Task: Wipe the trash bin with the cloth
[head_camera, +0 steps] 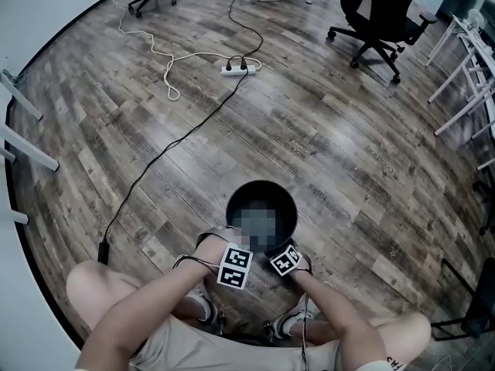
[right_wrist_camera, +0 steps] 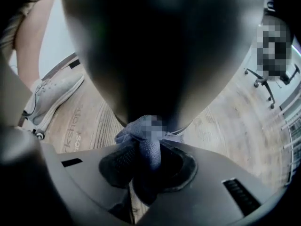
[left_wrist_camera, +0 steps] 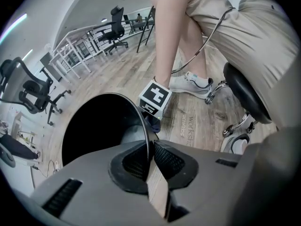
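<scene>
Left gripper (left_wrist_camera: 151,147) fingers clench one round black plastic trash bin (head_camera: 263,182) (its rim); right gripper (right_wrist_camera: 146,150) fingers grasp one blue-grey cloth (right_wrist_camera: 129,133).

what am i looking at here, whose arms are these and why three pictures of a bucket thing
There is no robot here. A seated person holds a two-jaw gripper in each hand. The head view comes from a camera on the person's head, looking down. The two gripper views come from cameras riding on the grippers. On the wooden floor stands a black trash bin. The left gripper pinches the bin's rim. The right gripper is shut on a blue-grey cloth, right up against the bin's outer wall.
</scene>
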`<state>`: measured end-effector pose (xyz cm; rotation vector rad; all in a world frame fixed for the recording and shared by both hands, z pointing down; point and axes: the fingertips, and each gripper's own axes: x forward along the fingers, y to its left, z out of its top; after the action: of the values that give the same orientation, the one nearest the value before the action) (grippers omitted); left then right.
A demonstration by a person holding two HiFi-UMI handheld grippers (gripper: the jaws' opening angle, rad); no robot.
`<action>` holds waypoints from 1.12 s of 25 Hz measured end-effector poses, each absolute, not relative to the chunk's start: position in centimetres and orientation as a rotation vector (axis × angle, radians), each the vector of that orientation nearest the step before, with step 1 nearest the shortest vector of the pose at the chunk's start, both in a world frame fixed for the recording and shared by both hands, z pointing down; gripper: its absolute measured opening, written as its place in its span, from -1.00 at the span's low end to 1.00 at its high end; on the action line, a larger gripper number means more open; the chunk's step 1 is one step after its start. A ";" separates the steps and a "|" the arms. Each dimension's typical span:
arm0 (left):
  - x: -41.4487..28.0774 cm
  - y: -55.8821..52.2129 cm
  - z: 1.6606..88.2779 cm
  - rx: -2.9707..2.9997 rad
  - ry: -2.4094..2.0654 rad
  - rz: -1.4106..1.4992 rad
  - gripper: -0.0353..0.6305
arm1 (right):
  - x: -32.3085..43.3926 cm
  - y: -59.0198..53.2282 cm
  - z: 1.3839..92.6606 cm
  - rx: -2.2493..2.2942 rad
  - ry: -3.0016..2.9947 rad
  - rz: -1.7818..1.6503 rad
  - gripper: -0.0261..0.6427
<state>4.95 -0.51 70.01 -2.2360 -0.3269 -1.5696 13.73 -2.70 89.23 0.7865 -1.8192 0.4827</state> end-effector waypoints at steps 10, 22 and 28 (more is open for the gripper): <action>5.0 -0.6 70.3 -2.222 -0.296 -1.585 -0.76 | 13.1 1.4 84.2 0.745 -1.924 0.681 -0.67; 3.6 -0.2 70.2 -2.178 -0.366 -1.611 -0.44 | 13.8 1.3 65.7 0.779 -2.033 0.522 -0.67; 1.7 -1.7 71.2 -2.073 -0.366 -1.663 -0.35 | 11.5 0.1 64.6 0.843 -2.017 0.594 -0.67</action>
<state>1.68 -1.69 71.18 -2.0727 -0.3663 -1.6630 11.51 0.06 64.63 0.8433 -2.0173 0.5942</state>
